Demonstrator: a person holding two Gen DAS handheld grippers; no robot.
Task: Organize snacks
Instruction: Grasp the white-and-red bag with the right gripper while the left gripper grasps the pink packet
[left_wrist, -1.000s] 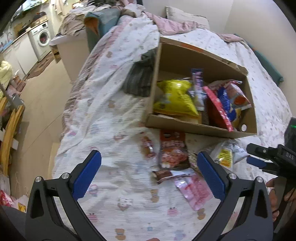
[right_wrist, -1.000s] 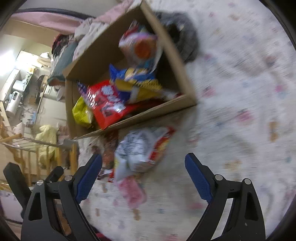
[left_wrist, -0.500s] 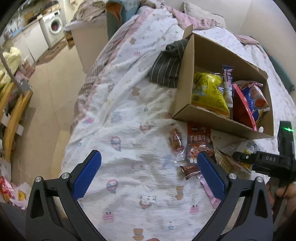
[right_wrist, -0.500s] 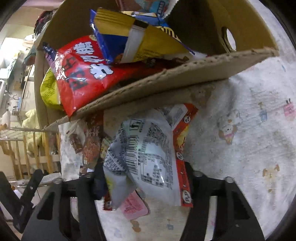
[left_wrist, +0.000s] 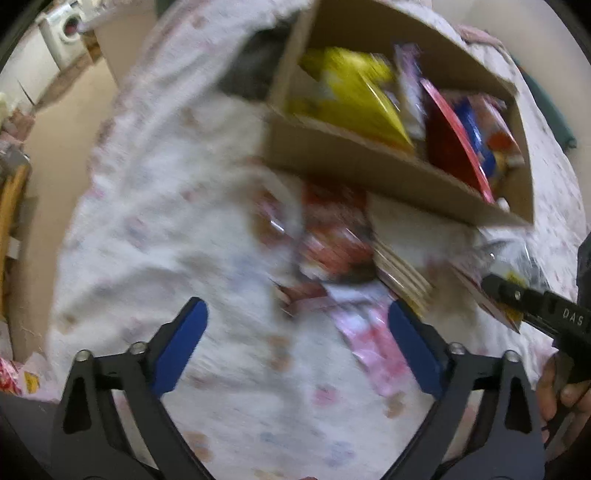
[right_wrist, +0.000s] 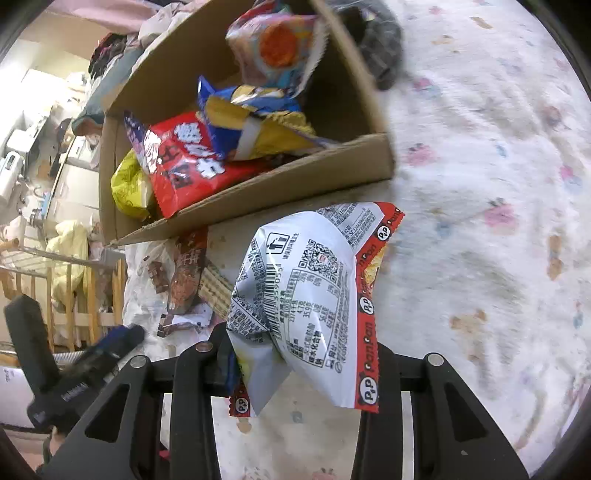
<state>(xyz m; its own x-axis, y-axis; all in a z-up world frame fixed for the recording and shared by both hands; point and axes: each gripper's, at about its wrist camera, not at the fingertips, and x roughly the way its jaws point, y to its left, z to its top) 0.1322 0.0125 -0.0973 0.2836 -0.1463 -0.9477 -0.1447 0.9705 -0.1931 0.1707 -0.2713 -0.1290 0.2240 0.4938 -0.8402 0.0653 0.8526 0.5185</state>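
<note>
Snacks mostly boxed — right gripper pinches a white packet, left gripper gapes empty; several packets wait on the bed.

From the left wrist view I read a bed under the gripper, covered in a white sheet with small pastel prints; image blurred. Beyond the bed's left edge, tan floor. Far upper left of the gripper, a white washing machine against the wall. Plain pale wall past the bed's far end, upper right.

Right wrist view: same printed sheet ahead and to the right. Left of the gripper, a wooden slatted rack. Upper left corner brightly lit; white appliances there, type unclear.
</note>
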